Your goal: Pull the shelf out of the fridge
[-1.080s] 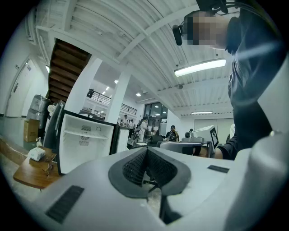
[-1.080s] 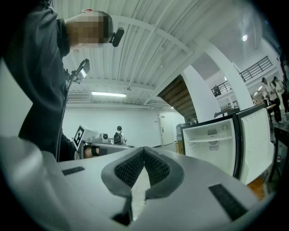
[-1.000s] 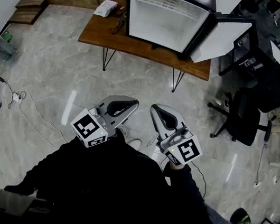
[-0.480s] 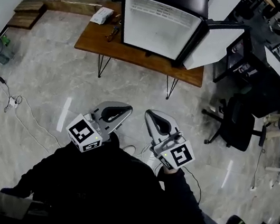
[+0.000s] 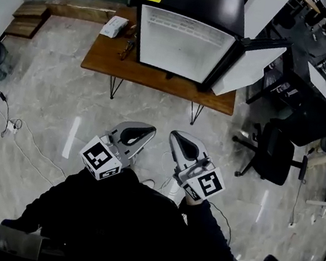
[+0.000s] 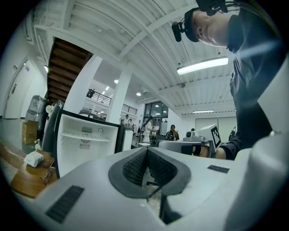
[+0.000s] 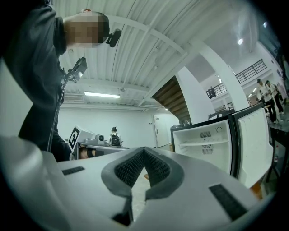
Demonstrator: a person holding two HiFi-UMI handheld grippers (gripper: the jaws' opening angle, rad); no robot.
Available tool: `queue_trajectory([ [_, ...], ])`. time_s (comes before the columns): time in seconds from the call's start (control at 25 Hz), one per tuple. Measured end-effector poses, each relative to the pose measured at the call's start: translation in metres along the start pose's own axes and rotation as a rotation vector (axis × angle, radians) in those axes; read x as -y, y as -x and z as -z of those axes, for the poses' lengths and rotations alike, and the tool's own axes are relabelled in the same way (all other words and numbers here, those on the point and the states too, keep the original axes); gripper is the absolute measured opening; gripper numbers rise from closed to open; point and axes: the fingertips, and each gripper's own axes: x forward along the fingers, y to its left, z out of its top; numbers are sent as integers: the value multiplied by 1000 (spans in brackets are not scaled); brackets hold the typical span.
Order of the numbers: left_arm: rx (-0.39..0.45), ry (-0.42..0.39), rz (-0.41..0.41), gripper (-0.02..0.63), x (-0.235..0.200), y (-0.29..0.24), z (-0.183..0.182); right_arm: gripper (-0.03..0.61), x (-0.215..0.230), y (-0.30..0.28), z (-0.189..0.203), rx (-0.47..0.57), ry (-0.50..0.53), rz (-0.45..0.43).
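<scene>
1. The shelf point(image 6: 86, 136) is inside the fridge point(image 5: 184, 43). It is a thin white ledge running across the upper part of the white interior, seated in place, with nothing touching it.
2. The fridge stands on the wooden table point(image 5: 107, 54), at 12 o'clock from you and well apart from both claws. Its door point(image 5: 250, 58) hangs open on the fridge's 3 o'clock side.
3. Your left gripper point(image 5: 148, 130) has its claw pinched fully together, pad against pad, with nothing between them. You hold it over the marble floor, aimed toward roughly 1 o'clock.
4. Your right gripper point(image 5: 175, 138) is also closed tight and empty. It sits just beside the left one, at its 3 o'clock, with its tip leaning toward 11 o'clock.
5. A white packet point(image 5: 114, 26) lies on the table at the fridge's 9 o'clock.
6. A black office chair point(image 5: 275, 150) stands at 3 o'clock from your grippers, and a loose cable point(image 5: 10, 126) lies on the floor at 9 o'clock.
</scene>
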Motion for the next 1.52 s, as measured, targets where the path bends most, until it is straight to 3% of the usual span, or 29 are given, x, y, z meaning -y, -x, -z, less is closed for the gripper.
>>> queue_trajectory([
  [0.4, 13, 54, 30, 6, -144, -71, -17, 6, 119, -105, -2, -21, -57, 124],
  [0.68, 24, 149, 37, 6, -252, -110, -25, 8, 199, -181, -1, -10, -128, 229],
  [0.8, 33, 260, 39, 6, -296, -127, -20, 8, 236, -207, 6, 28, -232, 304],
  [1.04, 50, 480, 27, 32, -362, -166, -2, 21, 316, -232, 27, 182, -574, 492],
  [1.16, 86, 633, -12, 68, -392, -180, 8, 125, 348, -242, 44, 254, -778, 545],
  [1.24, 128, 739, -38, 122, -412, -188, 15, 176, 372, -240, 63, 293, -931, 622],
  [1.32, 184, 854, -64, 172, -432, -197, 20, 239, 396, -241, 76, 371, -1049, 641],
  [1.44, 277, 1025, -115, 261, -458, -206, 28, 290, 426, -246, 82, 465, -1128, 640],
  [1.52, 335, 1090, -154, 287, -474, -210, 31, 299, 445, -248, 85, 494, -1154, 660],
])
